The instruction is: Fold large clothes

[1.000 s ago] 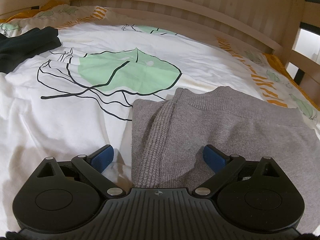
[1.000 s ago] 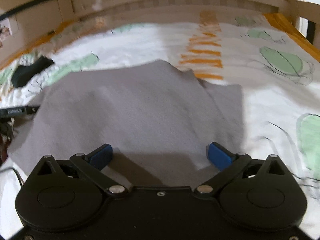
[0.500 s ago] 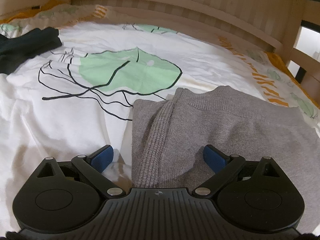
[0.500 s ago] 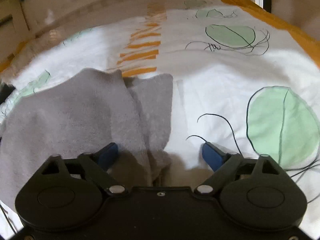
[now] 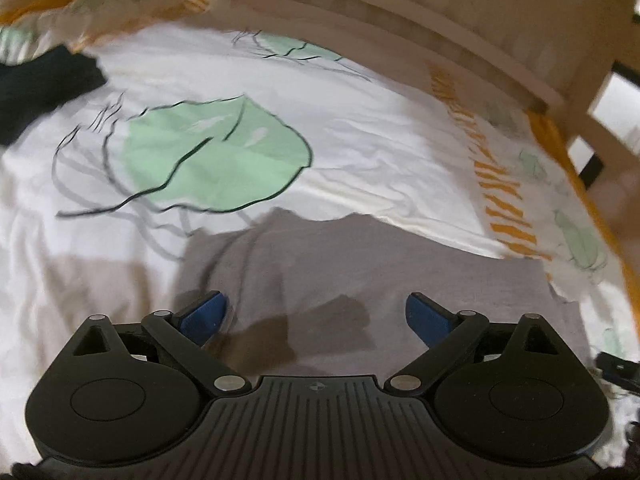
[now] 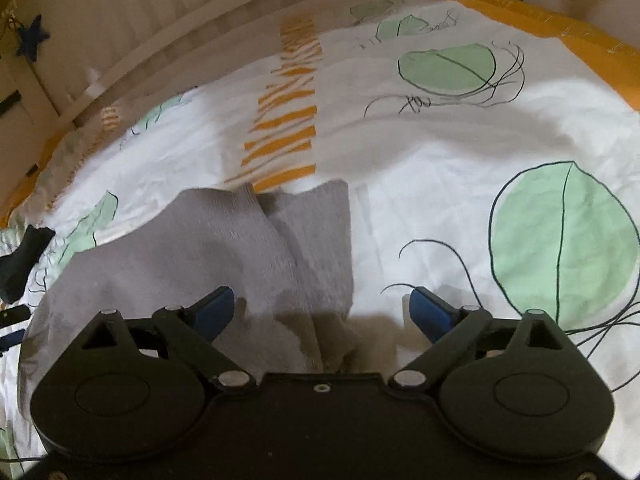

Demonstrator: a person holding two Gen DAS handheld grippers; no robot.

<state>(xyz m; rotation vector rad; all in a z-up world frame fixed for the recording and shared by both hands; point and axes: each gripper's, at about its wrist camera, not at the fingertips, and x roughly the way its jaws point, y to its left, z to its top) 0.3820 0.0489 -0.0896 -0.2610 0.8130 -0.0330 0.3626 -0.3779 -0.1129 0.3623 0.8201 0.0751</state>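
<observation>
- Grey sweater (image 5: pixel 400 280) is lying on the bed, spread over the white duvet (image 5: pixel 380 152) with the green leaf print and orange stripes.
- Left hand-held gripper (image 5: pixel 316 314) hangs over the sweater with jaws spread wide, nothing pinched; only grey knit lies below the gap. This view is pretty blurry.
- Right hand-held gripper (image 6: pixel 322 312) sits over the sweater's right edge, where the knit bunches into a fold (image 6: pixel 304 232). Its jaws have just been opening a bit more and aren't clamped on anything; the sweater's edge lies below the gap, with the left blue pad over the grey knit and the right one over bare duvet.
- A dark garment (image 5: pixel 36 84) lies at the far left of the bed, well apart from the sweater.
- Pale wooden bed rail (image 5: pixel 400 12) runs along the far side.
</observation>
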